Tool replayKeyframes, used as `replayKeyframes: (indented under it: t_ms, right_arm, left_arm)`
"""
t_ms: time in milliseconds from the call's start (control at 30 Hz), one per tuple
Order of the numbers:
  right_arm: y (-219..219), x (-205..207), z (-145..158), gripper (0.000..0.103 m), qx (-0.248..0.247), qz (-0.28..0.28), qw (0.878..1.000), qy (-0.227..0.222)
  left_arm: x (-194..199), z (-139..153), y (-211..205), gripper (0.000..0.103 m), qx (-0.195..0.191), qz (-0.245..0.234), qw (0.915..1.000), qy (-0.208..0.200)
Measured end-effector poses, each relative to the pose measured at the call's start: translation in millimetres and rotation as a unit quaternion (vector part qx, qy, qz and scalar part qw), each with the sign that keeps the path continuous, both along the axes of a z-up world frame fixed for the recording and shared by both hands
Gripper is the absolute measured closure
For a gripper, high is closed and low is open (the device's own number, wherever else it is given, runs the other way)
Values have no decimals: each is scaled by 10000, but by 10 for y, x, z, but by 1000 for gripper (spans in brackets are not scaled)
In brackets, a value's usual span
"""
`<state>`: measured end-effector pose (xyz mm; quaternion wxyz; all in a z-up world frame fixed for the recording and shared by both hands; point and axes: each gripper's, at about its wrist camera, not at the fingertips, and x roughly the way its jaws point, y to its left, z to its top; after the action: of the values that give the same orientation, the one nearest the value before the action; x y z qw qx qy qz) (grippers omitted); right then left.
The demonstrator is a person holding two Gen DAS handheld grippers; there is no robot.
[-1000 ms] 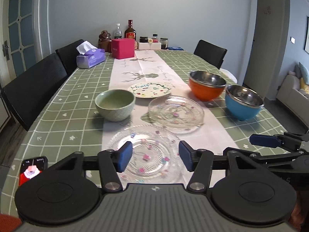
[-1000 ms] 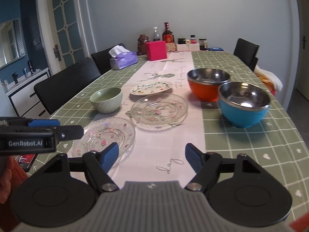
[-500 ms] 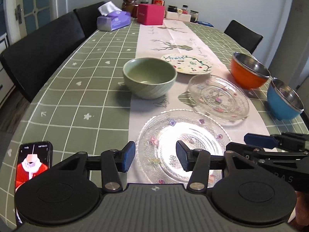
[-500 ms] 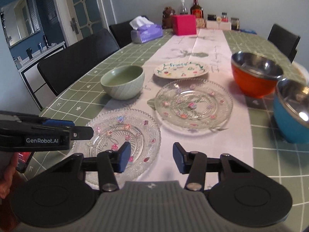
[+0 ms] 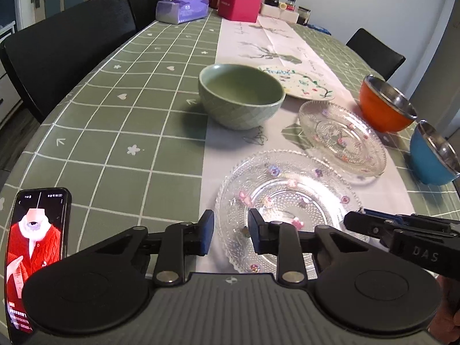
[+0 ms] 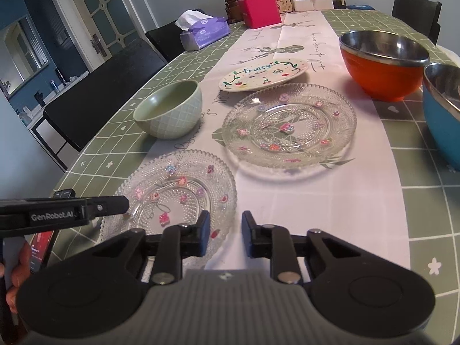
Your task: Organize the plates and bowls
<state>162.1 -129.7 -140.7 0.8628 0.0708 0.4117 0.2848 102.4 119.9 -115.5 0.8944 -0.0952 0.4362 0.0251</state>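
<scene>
Two wrist views over a dining table w/ a green grid-pattern tablecloth (image 5: 120, 132) and a white printed runner (image 6: 316, 195) down its centre.

Left gripper (image 5: 228, 237): jaws have just been closing and stand narrowly apart, straddling the left rim of the near clear pressed-glass plate w/ small coloured flowers (image 5: 287, 201), which lies at the near edge of the table on the runner's left border. Pads do not visibly press the glass; no firm grip can be told.

Right gripper (image 6: 224, 237): jaws likewise have just been closing, narrow gap left, over the same plate's right rim (image 6: 178, 192); left pad overlaps the glass edge, right pad sits over bare runner. Each gripper's tip shows in the other's view, at opposite sides of the plate.

Other task items, farther along the runner:
- second clear flowered glass plate (image 6: 289, 126), just beyond the first, apart from it;
- white ceramic plate lettered "Fruity" (image 6: 264, 74), behind that;
- pale green ceramic bowl (image 5: 241, 96), on the runner's left border;
- orange steel-lined bowl (image 6: 383, 63) and blue steel-lined bowl (image 6: 442, 106), side by side toward the right edge.

Also: lit smartphone (image 5: 34, 247) at the near left corner; purple tissue pack (image 5: 181, 8), pink box (image 5: 238, 4) at the far end; black chairs (image 5: 63, 51) along the left edge.
</scene>
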Motion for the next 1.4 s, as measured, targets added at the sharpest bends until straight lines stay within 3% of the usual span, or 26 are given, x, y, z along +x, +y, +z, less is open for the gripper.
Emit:
replayKeyframes:
  t_ms: [333,800,1067,1400]
  right_arm:
    - [-70,30,-56,92,355,-115,9992,145]
    - [-233,-51,59,95,223,-408,9988,166]
    - [-576,-153,143,95,74,-779,9966,270]
    - [-1320,-240,330,96,-424,-1314,9894,451]
  left_arm:
    - [8,-11,78,82,-387,174,9991,-23]
    - [-75,40,-64,85,-622,12,9980,-78]
    - [-138,76,-394,85,-884,-188,9958,-115]
    - [-115,121,-1148,85,-1284,-727,9890,5]
